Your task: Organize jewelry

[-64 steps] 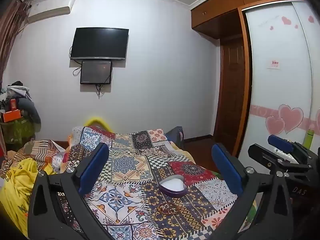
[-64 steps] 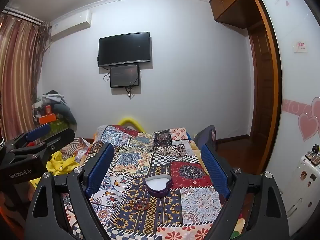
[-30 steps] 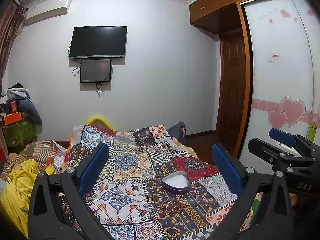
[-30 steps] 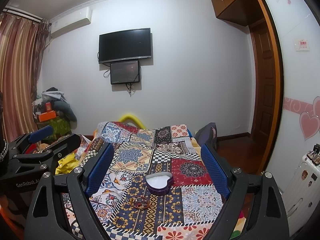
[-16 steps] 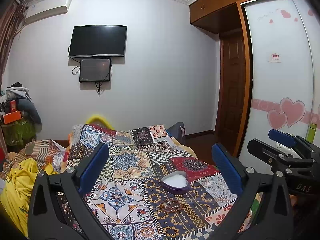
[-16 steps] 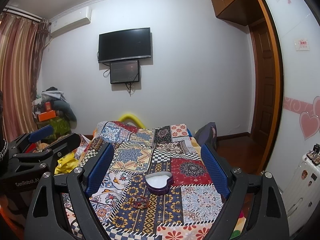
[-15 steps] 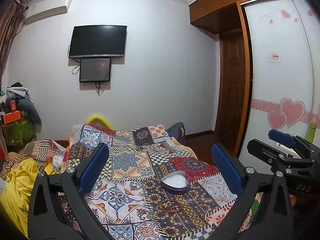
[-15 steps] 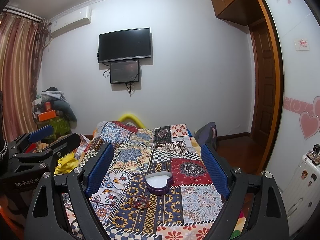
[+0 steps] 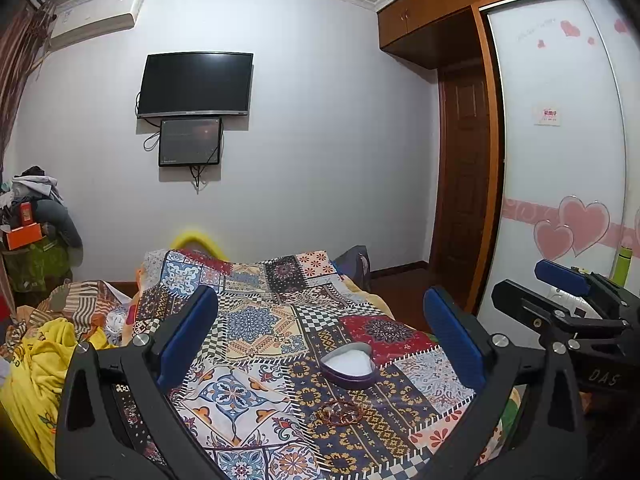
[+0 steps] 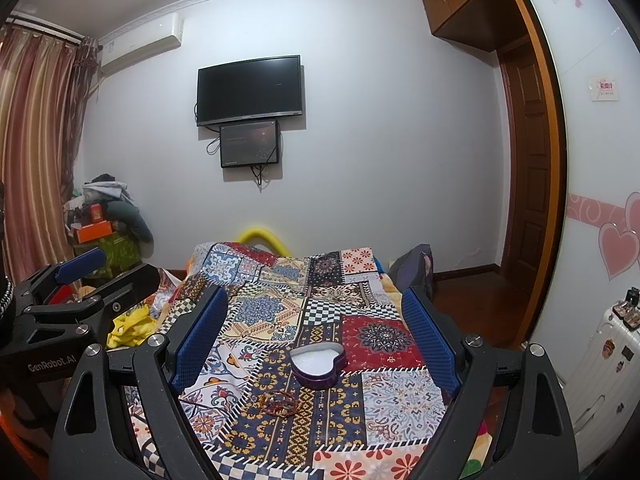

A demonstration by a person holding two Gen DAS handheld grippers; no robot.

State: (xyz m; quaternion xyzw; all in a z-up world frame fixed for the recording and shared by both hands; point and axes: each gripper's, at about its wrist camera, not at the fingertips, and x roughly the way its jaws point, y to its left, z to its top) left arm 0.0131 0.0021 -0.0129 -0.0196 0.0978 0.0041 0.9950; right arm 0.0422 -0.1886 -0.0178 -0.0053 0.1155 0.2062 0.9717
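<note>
A purple heart-shaped jewelry box (image 9: 349,367) with a white lining sits open on the patchwork bed cover (image 9: 256,328); it also shows in the right wrist view (image 10: 318,363). A small pile of reddish bracelets (image 9: 339,412) lies just in front of it, also seen in the right wrist view (image 10: 279,402). My left gripper (image 9: 320,334) is open and empty, held above the bed, short of the box. My right gripper (image 10: 316,334) is open and empty at a similar height. Each gripper shows at the edge of the other's view.
A yellow blanket and clothes (image 9: 36,364) lie at the bed's left. A wardrobe with heart stickers (image 9: 560,200) and a wooden door (image 9: 464,200) stand on the right. A white suitcase (image 10: 600,360) stands at right. A TV (image 10: 249,90) hangs on the far wall.
Both grippers have drifted slightly, with the views tilting a little upward over two seconds. The box and bracelets have not moved. Both jaws stay open.
</note>
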